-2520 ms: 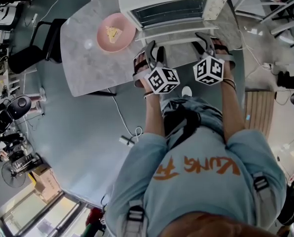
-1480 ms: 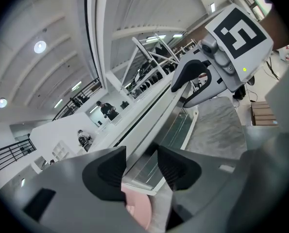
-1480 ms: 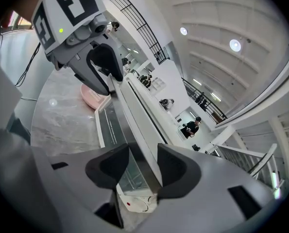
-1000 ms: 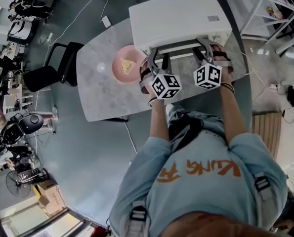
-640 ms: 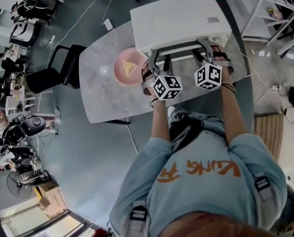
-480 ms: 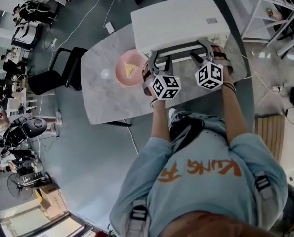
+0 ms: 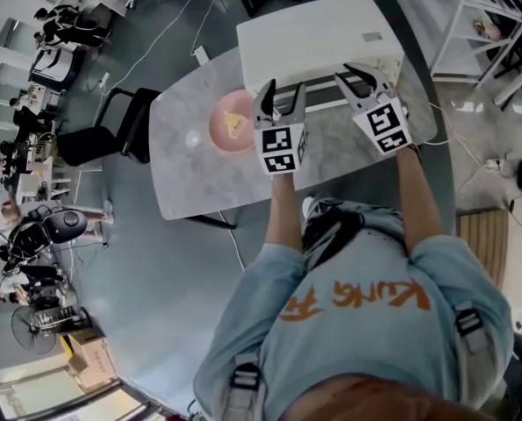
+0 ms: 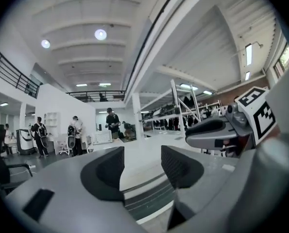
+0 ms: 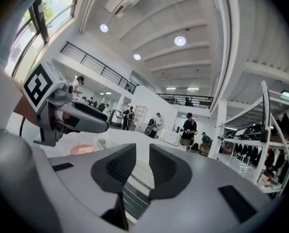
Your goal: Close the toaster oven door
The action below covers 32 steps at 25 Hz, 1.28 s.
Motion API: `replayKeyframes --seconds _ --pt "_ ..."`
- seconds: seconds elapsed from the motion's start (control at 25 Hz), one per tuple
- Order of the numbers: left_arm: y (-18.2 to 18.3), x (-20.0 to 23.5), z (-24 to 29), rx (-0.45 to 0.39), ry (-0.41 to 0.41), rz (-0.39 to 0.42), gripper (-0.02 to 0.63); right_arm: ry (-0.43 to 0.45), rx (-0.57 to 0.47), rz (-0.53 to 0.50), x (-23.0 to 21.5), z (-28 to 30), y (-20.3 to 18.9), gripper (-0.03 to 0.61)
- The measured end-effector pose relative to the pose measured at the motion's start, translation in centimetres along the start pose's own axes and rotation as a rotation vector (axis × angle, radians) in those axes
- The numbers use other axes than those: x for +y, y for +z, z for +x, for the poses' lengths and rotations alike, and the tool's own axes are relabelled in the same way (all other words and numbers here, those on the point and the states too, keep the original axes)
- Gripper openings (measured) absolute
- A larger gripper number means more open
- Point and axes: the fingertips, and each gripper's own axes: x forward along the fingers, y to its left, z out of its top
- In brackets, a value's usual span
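Observation:
The white toaster oven (image 7: 318, 33) stands at the table's far edge, its door (image 7: 324, 96) up against the front. My left gripper (image 7: 281, 95) hangs just before the door's left part, tilted upward, its jaws opening with nothing between them. My right gripper (image 7: 357, 75) is at the door's right part, its jaws closing on nothing, a narrow gap left. In the left gripper view the left gripper (image 8: 142, 171) looks over the oven's white top (image 8: 144, 154), with the right gripper (image 8: 222, 132) beside it. From the right gripper (image 9: 136, 171) the left gripper (image 9: 71, 115) shows at the left.
A pink plate (image 7: 230, 121) with a piece of food sits on the marble table (image 7: 190, 169), left of the oven; it also shows as the pink plate (image 9: 81, 149). A black chair (image 7: 111, 130) stands at the table's left. White shelving (image 7: 497, 24) is at the right.
The oven door, open 2.5 s ago, now stands shut. Both grippers have come off the door's front and tipped upward. The right jaws have narrowed.

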Motion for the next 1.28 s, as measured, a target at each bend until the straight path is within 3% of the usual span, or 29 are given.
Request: replayKeyframes --seconds 0.12,0.28,0.4,0.56,0.8,1.28 --pt "2.8 0.8 -1.3 -0.095 0.022 -0.037 0.207 -0.029 -0.071 0.095 -0.6 -0.6 2.1 0.006" --pt "5.4 1.3 -2.7 -0.225 0.086 -0.091 0.002 -0.017 -0.128 0.217 -1.8 -1.6 3.0 -0.003" --pt "6.2 1.3 -3.1 -0.266 0.095 -0.134 0.002 -0.047 -0.172 0.301 -2.9 -2.4 3.7 -0.003" --pt "5.5 1.1 -3.2 -0.215 0.131 -0.107 0.002 -0.061 -0.171 0.354 -3.1 -2.7 3.6 -0.005" --pt "4.7 0.3 -3.2 -0.158 0.211 0.041 0.002 -0.139 -0.084 0.358 -4.0 -3.1 1.2 -0.003" --pt "4.3 1.6 -3.2 -0.143 0.221 0.006 0.002 -0.182 -0.058 0.332 -4.4 -3.0 1.8 -0.003"
